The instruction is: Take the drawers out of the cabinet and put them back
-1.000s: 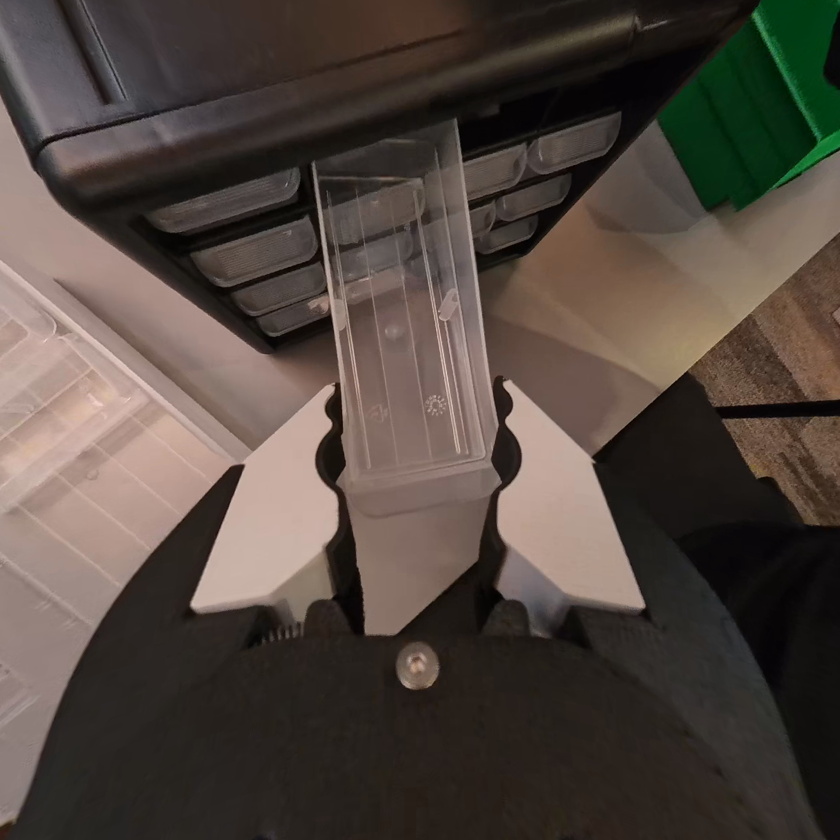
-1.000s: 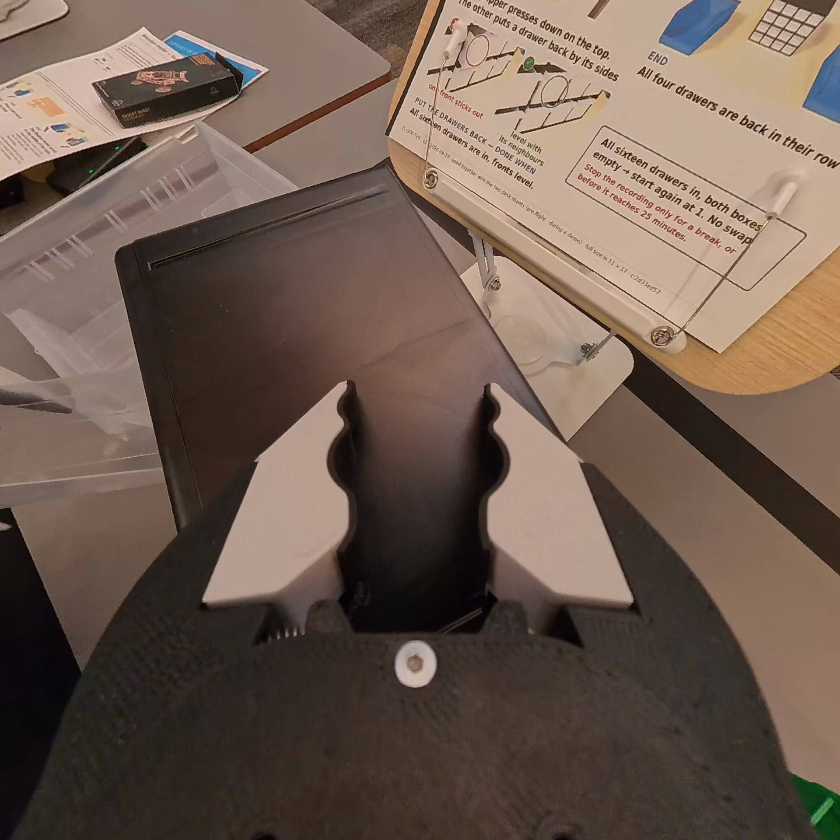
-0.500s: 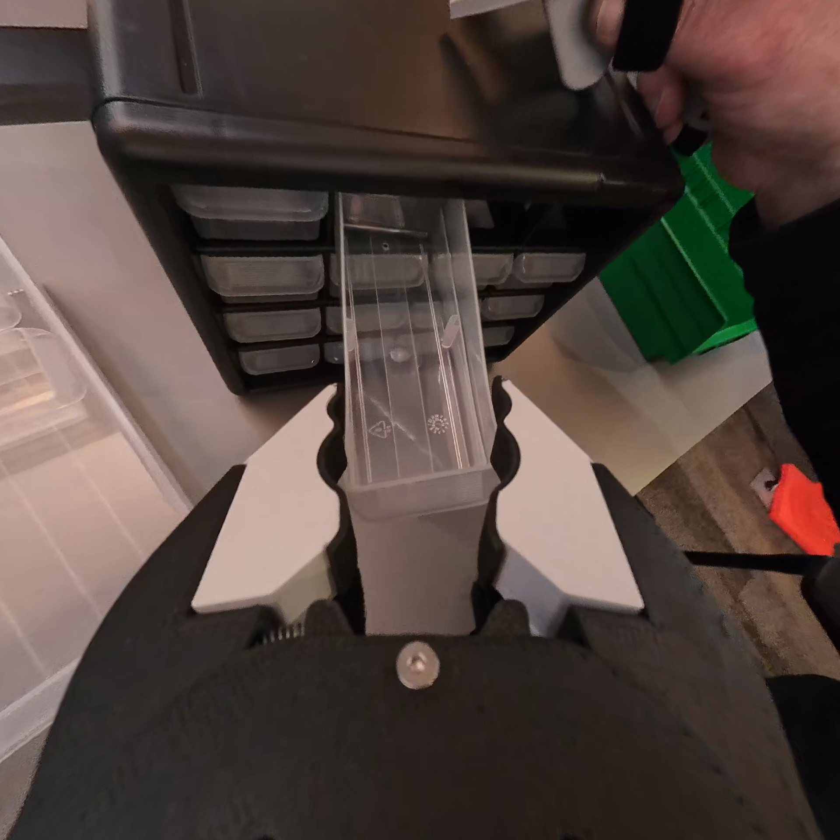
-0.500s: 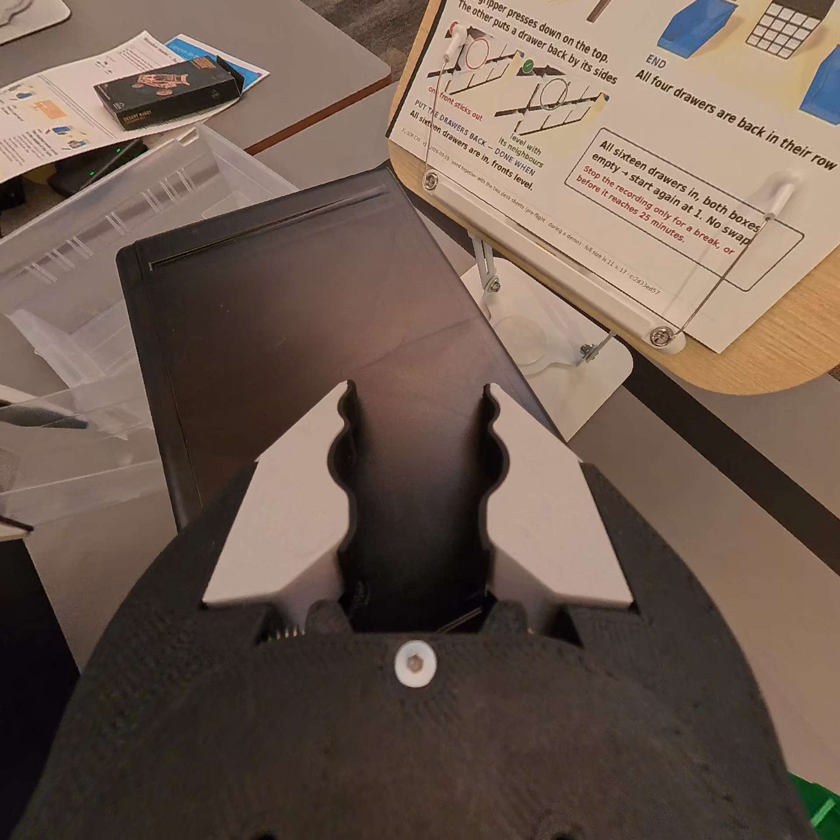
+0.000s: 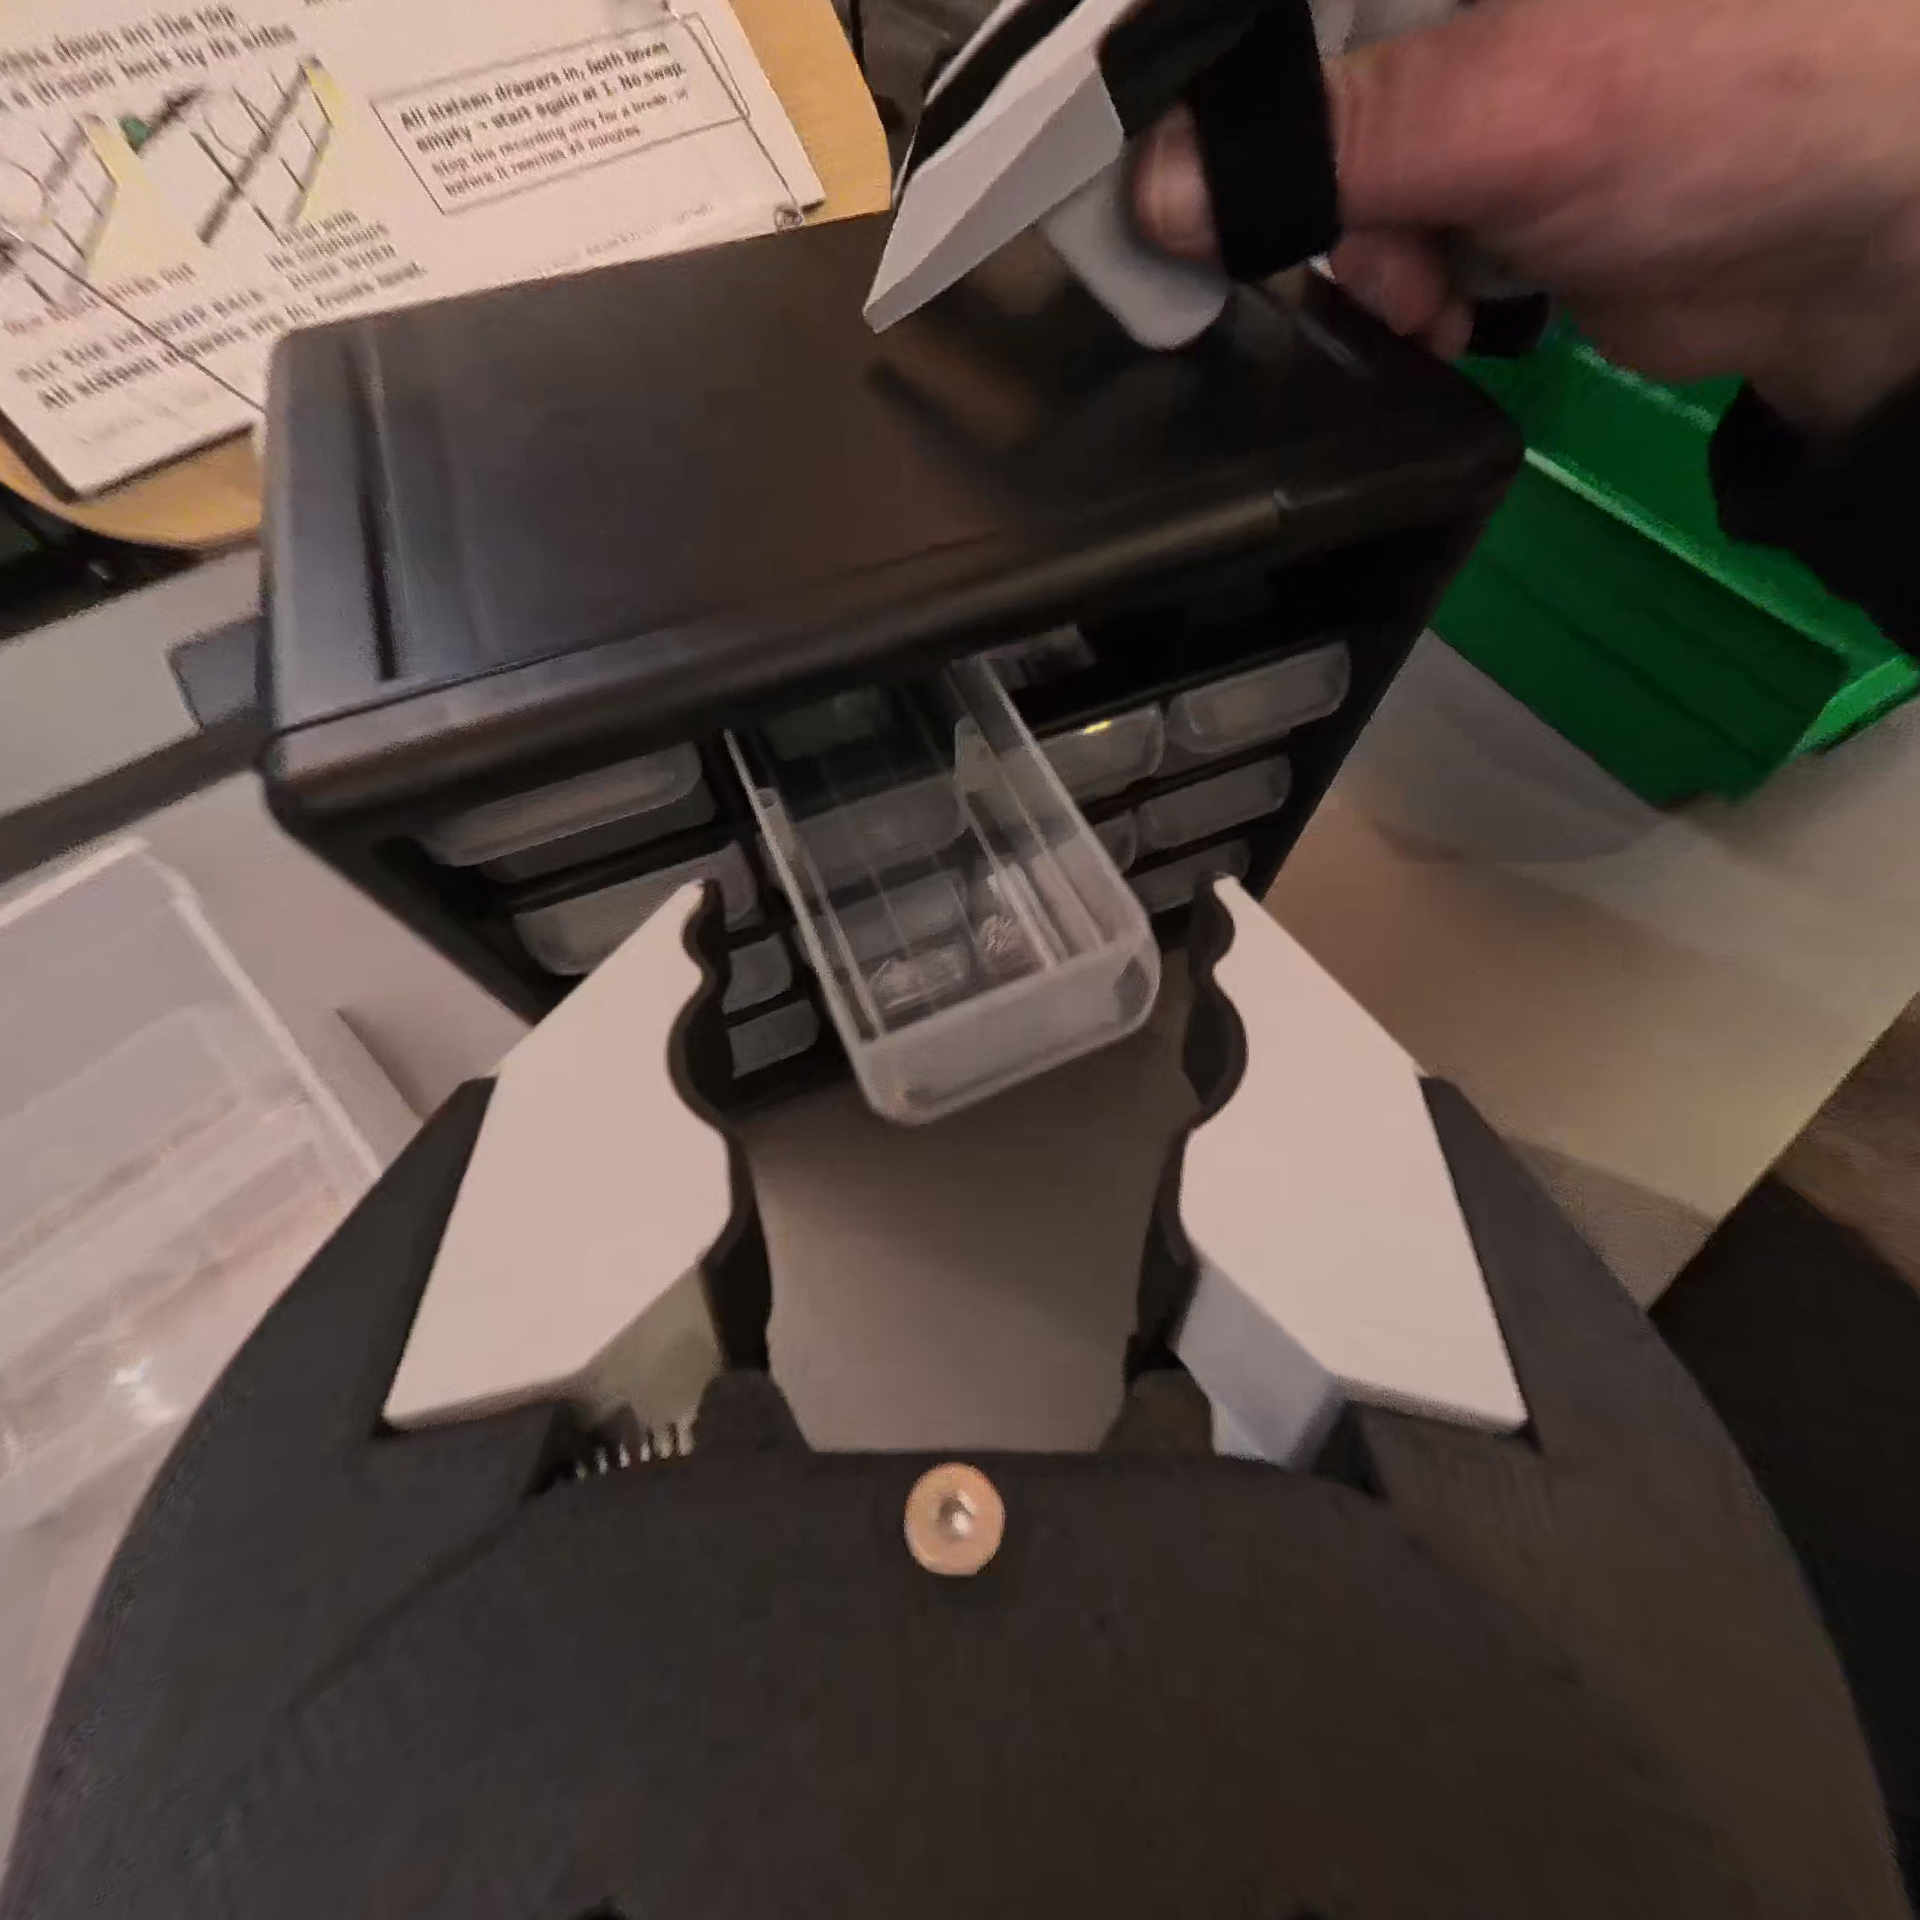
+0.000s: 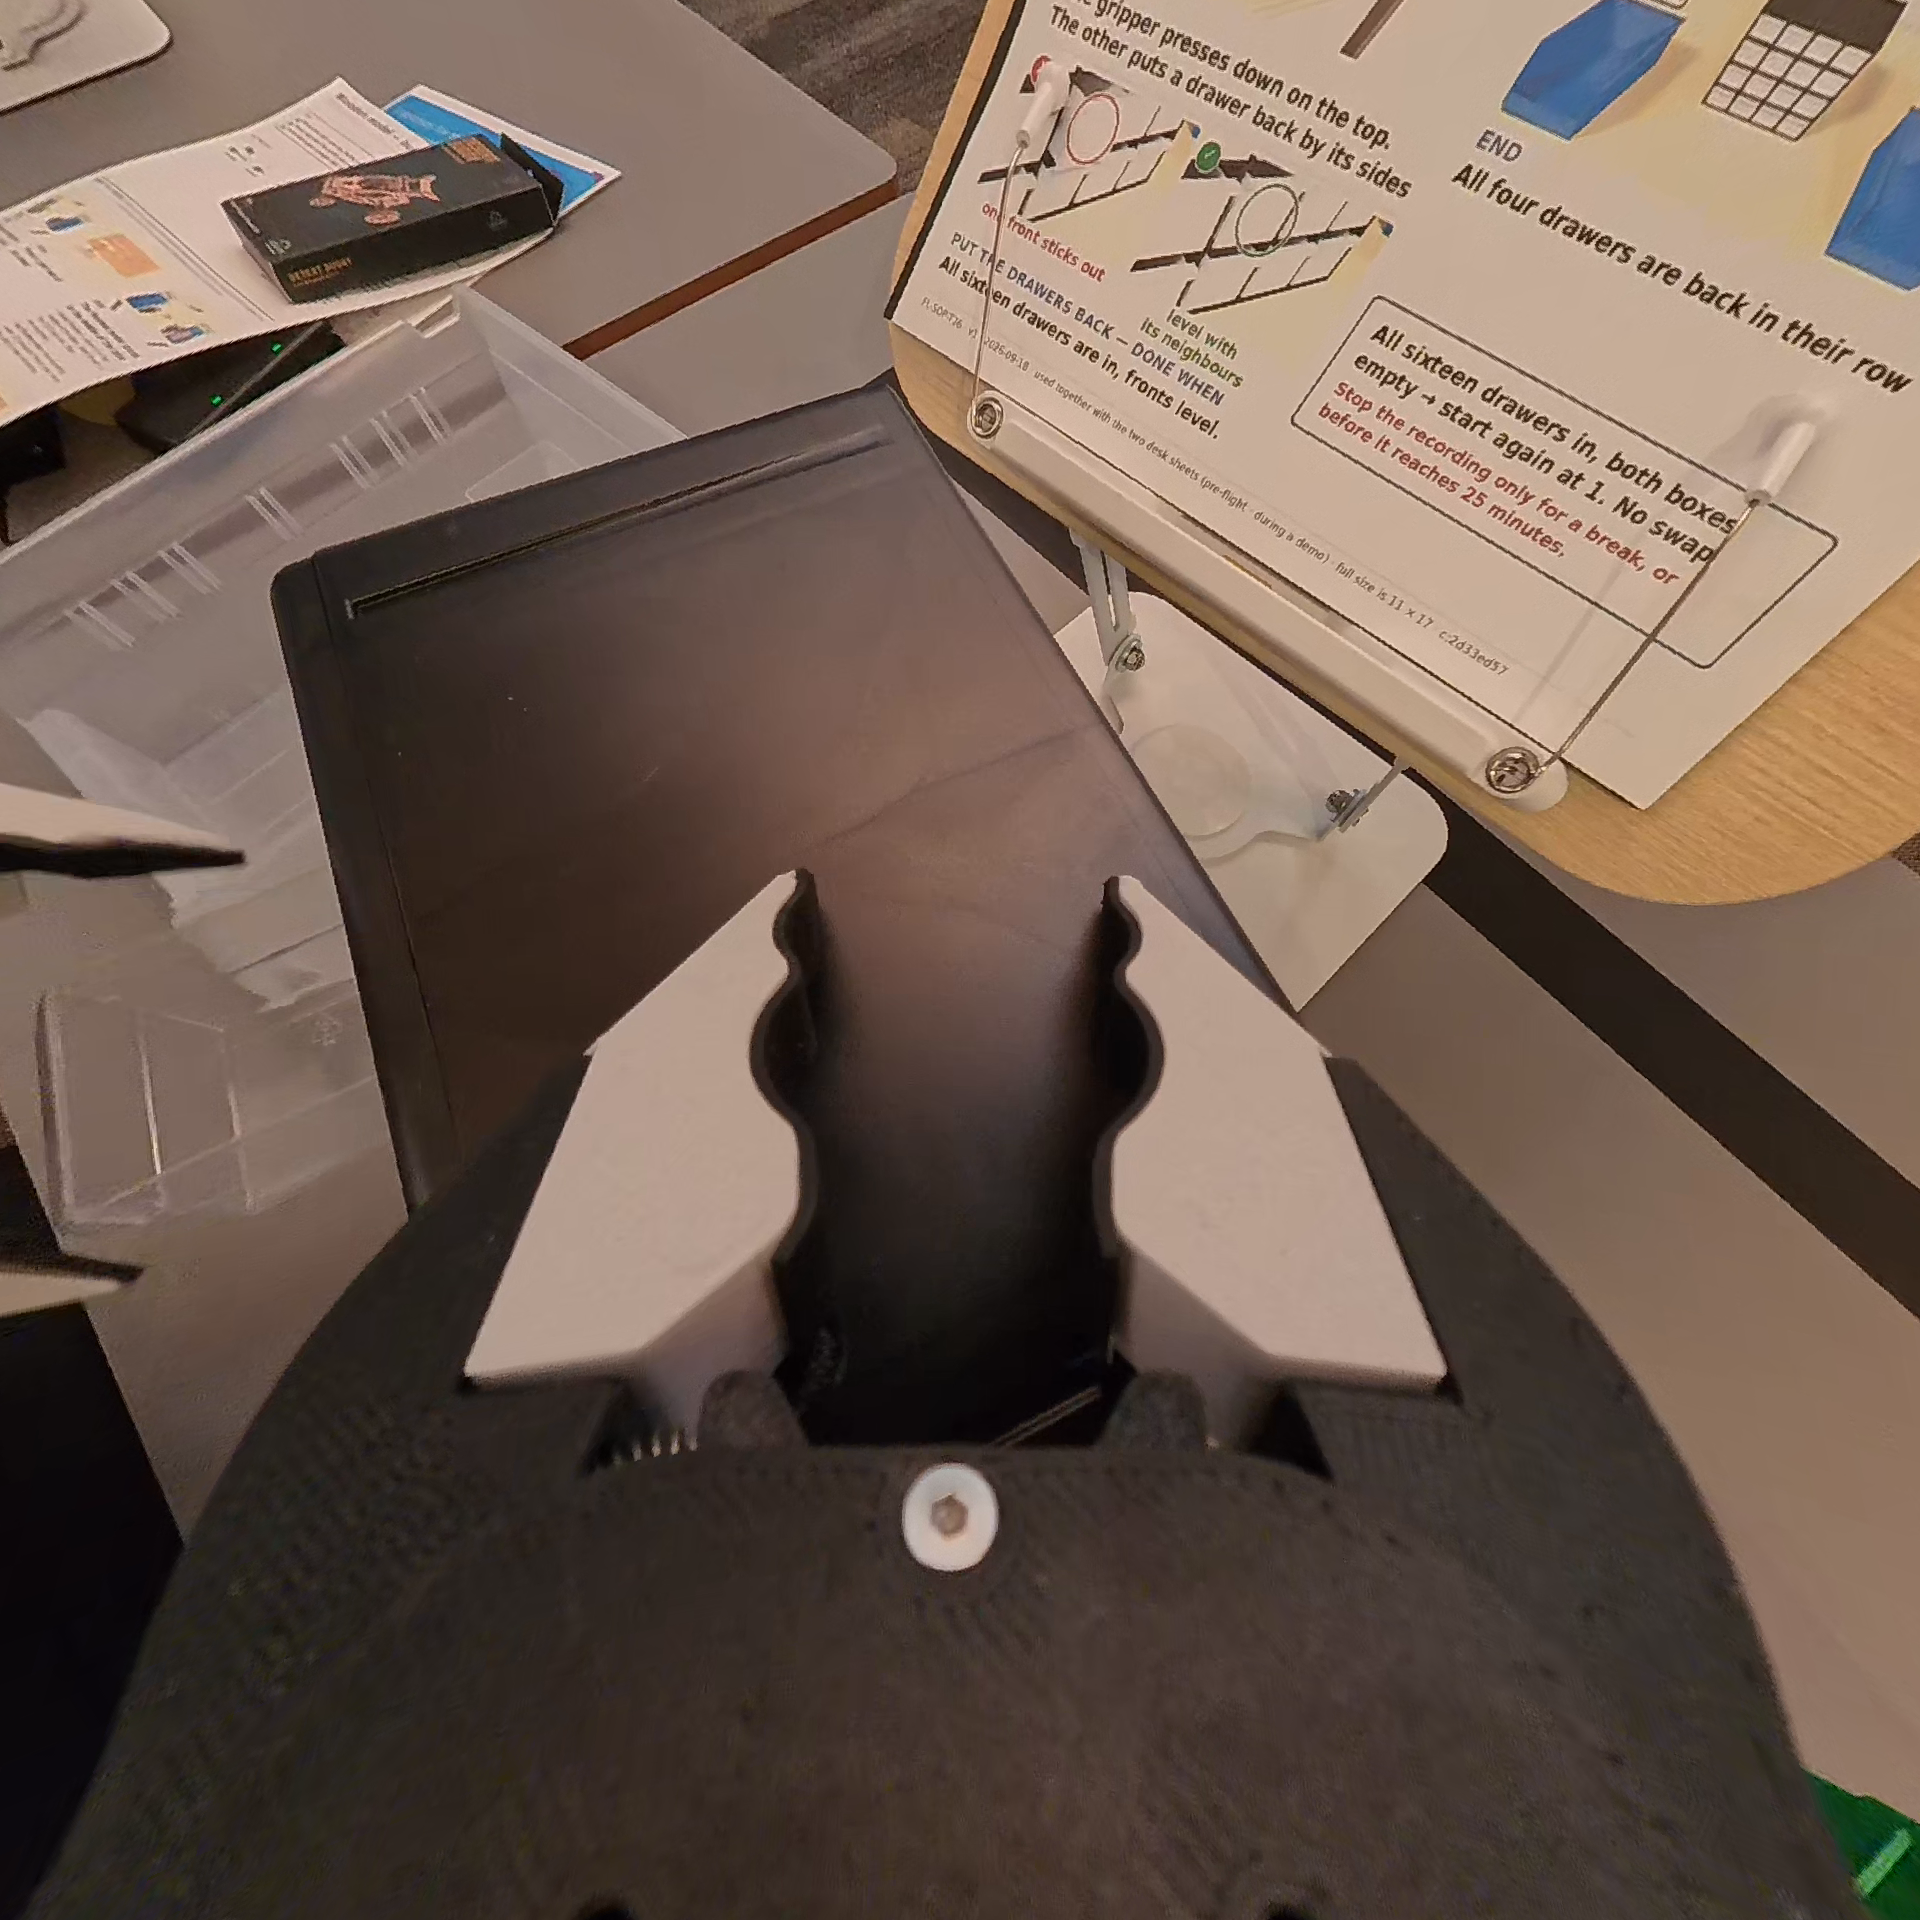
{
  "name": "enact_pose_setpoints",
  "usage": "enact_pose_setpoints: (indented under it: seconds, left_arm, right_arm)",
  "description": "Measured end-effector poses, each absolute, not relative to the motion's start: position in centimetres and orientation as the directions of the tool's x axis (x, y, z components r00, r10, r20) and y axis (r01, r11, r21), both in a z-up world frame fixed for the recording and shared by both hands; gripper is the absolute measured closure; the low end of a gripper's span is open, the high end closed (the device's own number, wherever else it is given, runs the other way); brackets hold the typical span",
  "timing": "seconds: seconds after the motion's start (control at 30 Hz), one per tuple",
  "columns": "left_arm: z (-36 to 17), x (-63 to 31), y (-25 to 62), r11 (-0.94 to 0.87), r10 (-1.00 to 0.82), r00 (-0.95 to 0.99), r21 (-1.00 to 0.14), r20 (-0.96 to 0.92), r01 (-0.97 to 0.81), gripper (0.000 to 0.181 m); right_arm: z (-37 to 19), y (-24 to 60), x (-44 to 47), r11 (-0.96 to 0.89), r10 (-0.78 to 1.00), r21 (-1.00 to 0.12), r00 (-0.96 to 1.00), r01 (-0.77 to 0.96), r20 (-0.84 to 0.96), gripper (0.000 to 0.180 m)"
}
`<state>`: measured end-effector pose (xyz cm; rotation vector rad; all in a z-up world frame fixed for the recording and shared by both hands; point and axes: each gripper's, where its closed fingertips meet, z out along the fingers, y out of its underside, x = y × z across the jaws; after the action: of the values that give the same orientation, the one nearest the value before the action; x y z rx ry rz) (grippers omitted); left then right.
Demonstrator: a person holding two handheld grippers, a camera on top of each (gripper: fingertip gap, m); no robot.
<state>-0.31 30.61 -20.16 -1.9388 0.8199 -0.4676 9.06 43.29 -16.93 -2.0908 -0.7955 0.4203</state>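
Observation:
A black cabinet [image 5: 831,499] of small clear drawers stands on the grey table; its top also fills the middle of the right wrist view [image 6: 675,748]. One clear empty drawer [image 5: 997,997] sticks out of a top-row slot, skewed to the right. My left gripper [image 5: 961,894] is open; its fingers stand either side of the drawer's front without touching it. The drawer [image 6: 156,1101] and a left finger [image 6: 104,847] show at the left edge of the right wrist view. My right gripper [image 6: 954,883] is open and empty, with its fingertips [image 5: 987,218] down on the cabinet top.
A clear plastic bin [image 5: 135,1091] sits left of the cabinet. A green bin [image 5: 1662,623] stands to the right. An instruction sheet on a wooden stand [image 6: 1455,312] is behind. A small black box [image 6: 384,213] lies on papers on a farther table.
My left gripper was shut on the drawer; its jaws have now opened and let go, leaving the drawer part-way in the slot. The left view rose above the cabinet top. The right gripper stayed put.

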Motion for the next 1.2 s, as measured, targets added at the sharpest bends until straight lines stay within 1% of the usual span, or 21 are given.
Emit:
enact_pose_setpoints:
  seconds: [0.03, 0.13, 0.17, 0.27, 0.33, 0.37, 0.53, 0.6, 0.63, 0.67, 0.77, 0.87, 0.97, 1.03, 1.07, 1.17, 1.2]
  left_arm:
    - [-20.2, -1.1, 30.6, -0.288, -0.714, 0.697, -0.877, -0.072, -0.385, 0.093]
    - [-19.7, -3.1, 31.5, -0.179, -0.688, 0.681, -0.850, -0.252, -0.496, 0.069]
    - [-19.5, -3.3, 31.6, -0.153, -0.694, 0.657, -0.831, -0.295, -0.535, 0.066]
    - [-18.5, -2.9, 31.7, -0.045, -0.717, 0.564, -0.780, -0.409, -0.624, 0.067]
    - [-18.5, -2.7, 32.5, -0.040, -0.709, 0.546, -0.748, -0.446, -0.662, 0.059]
    - [-18.6, -2.4, 32.9, -0.046, -0.713, 0.540, -0.739, -0.447, -0.672, 0.058]
    - [-18.3, -0.8, 35.9, -0.019, -0.672, 0.527, -0.700, -0.520, -0.714, 0.064]
    - [-18.7, -0.6, 37.5, -0.031, -0.632, 0.519, -0.650, -0.576, -0.759, 0.070]
    - [-19.0, -1.1, 38.5, -0.059, -0.594, 0.523, -0.615, -0.611, -0.786, 0.077]
    - [-19.4, -1.2, 39.2, -0.074, -0.577, 0.521, -0.595, -0.629, -0.800, 0.075]
    - [-20.2, -1.1, 39.5, -0.124, -0.588, 0.560, -0.620, -0.583, -0.775, 0.071]
    - [-19.7, -2.4, 38.5, -0.100, -0.591, 0.554, -0.629, -0.586, -0.771, 0.081]
    - [-18.4, -6.2, 37.8, -0.113, -0.551, 0.588, -0.645, -0.592, -0.756, 0.100]
    - [-18.4, -10.1, 37.9, -0.203, -0.535, 0.637, -0.647, -0.555, -0.735, 0.110]
    - [-19.0, -12.1, 38.0, -0.273, -0.540, 0.667, -0.643, -0.513, -0.716, 0.120]
    - [-21.9, -17.9, 38.5, -0.478, -0.512, 0.756, -0.597, -0.407, -0.645, 0.130]
    - [-23.3, -19.0, 38.6, -0.541, -0.510, 0.784, -0.578, -0.353, -0.612, 0.128]
  right_arm:
    - [-16.9, 43.3, 9.0, -0.448, 0.671, -0.805, 0.741, 0.390, -0.014, 0.126]
    - [-16.9, 43.3, 9.0, -0.447, 0.672, -0.805, 0.741, 0.390, -0.014, 0.126]
    - [-16.9, 43.3, 9.0, -0.447, 0.672, -0.805, 0.741, 0.390, -0.013, 0.126]
    - [-16.9, 43.3, 9.0, -0.447, 0.671, -0.805, 0.742, 0.390, -0.013, 0.126]
    - [-16.9, 43.3, 9.0, -0.447, 0.669, -0.806, 0.743, 0.389, -0.013, 0.126]
    - [-16.9, 43.3, 9.0, -0.447, 0.669, -0.806, 0.743, 0.388, -0.013, 0.126]
    - [-16.9, 43.3, 9.1, -0.447, 0.669, -0.806, 0.743, 0.389, -0.013, 0.126]
    - [-16.9, 43.3, 9.1, -0.447, 0.669, -0.806, 0.743, 0.388, -0.012, 0.126]
    - [-16.9, 43.3, 9.1, -0.446, 0.669, -0.806, 0.743, 0.388, -0.012, 0.126]
    - [-16.9, 43.3, 9.1, -0.447, 0.668, -0.806, 0.744, 0.388, -0.013, 0.126]
    - [-16.9, 43.3, 9.1, -0.447, 0.668, -0.807, 0.744, 0.387, -0.013, 0.127]
    - [-16.9, 43.3, 9.1, -0.445, 0.670, -0.807, 0.743, 0.387, -0.013, 0.127]
    - [-16.9, 43.3, 9.1, -0.444, 0.671, -0.808, 0.741, 0.388, -0.013, 0.127]
    - [-16.9, 43.3, 9.0, -0.443, 0.672, -0.808, 0.740, 0.389, -0.013, 0.127]
    - [-16.9, 43.3, 9.0, -0.444, 0.672, -0.807, 0.740, 0.389, -0.013, 0.127]
    - [-16.9, 43.3, 9.0, -0.444, 0.671, -0.808, 0.741, 0.388, -0.013, 0.127]
    - [-16.9, 43.3, 9.0, -0.444, 0.671, -0.808, 0.742, 0.388, -0.013, 0.127]
